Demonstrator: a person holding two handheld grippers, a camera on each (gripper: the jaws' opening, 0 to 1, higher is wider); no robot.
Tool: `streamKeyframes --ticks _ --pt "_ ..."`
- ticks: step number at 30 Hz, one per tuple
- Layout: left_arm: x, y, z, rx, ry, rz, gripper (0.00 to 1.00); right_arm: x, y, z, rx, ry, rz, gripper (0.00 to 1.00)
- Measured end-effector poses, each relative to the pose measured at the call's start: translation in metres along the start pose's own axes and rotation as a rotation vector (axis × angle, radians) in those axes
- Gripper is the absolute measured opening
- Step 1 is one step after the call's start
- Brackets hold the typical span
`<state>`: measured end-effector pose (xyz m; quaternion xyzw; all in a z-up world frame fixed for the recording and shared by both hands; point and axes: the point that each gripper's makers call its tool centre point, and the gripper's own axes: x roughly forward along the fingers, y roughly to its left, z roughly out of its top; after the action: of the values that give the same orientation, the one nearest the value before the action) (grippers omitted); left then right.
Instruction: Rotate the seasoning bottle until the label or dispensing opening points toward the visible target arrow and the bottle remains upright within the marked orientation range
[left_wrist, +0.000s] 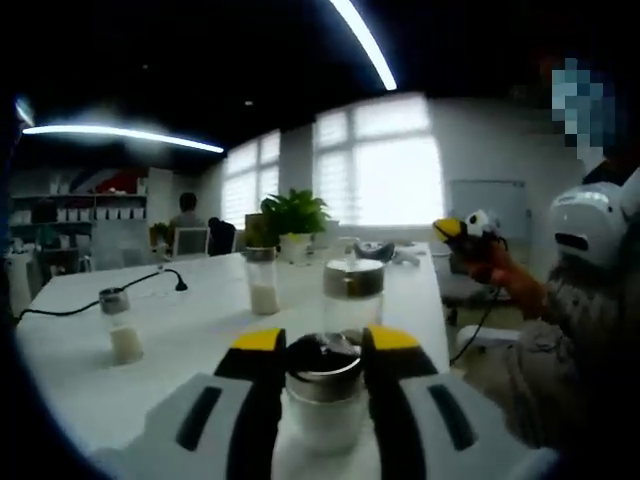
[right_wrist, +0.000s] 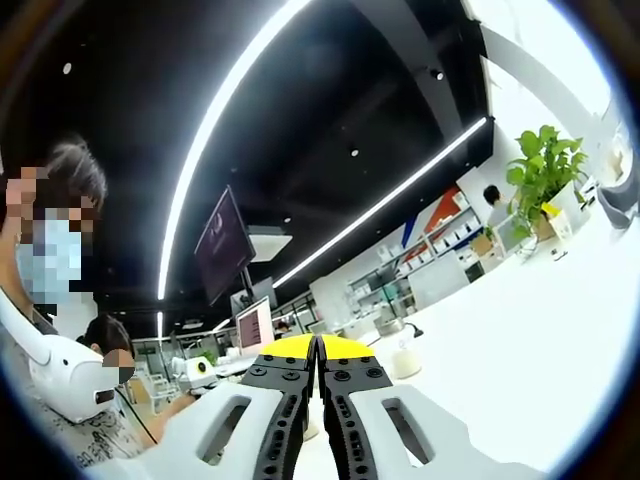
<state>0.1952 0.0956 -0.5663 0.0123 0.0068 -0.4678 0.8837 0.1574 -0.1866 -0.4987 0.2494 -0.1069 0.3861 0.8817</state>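
Note:
In the left gripper view a glass seasoning bottle (left_wrist: 325, 385) with a metal cap and white powder stands upright on the white table (left_wrist: 190, 350). My left gripper (left_wrist: 324, 340) has its yellow-tipped jaws closed against both sides of the bottle's cap. At the right of that view a person's hand holds the right gripper (left_wrist: 468, 232) up in the air, away from the table. In the right gripper view my right gripper (right_wrist: 318, 347) is shut, its yellow tips pressed together with nothing between them, tilted upward over the table (right_wrist: 520, 350).
Three more shaker bottles stand on the table: one behind the held bottle (left_wrist: 353, 292), one at centre (left_wrist: 262, 281), one at left (left_wrist: 120, 326). A black cable (left_wrist: 130, 287) lies across the left. A potted plant (left_wrist: 293, 222) stands at the far end. A person (left_wrist: 575, 330) sits on the right.

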Motion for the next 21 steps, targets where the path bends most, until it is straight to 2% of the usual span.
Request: streamKeyframes --ticks 13,21 --pt "-0.0007 -0.0032 0.0013 -0.008 -0.036 -0.105 0.32 -0.0002 0.0004 -0.0002 0.001 -0.004 0.009 0.00" --pt "0.0004 -0.0046 0.0017 -0.016 -0.033 -0.102 0.32 0.0017 0.0023 0.0013 0.002 -0.011 0.014 0.00"
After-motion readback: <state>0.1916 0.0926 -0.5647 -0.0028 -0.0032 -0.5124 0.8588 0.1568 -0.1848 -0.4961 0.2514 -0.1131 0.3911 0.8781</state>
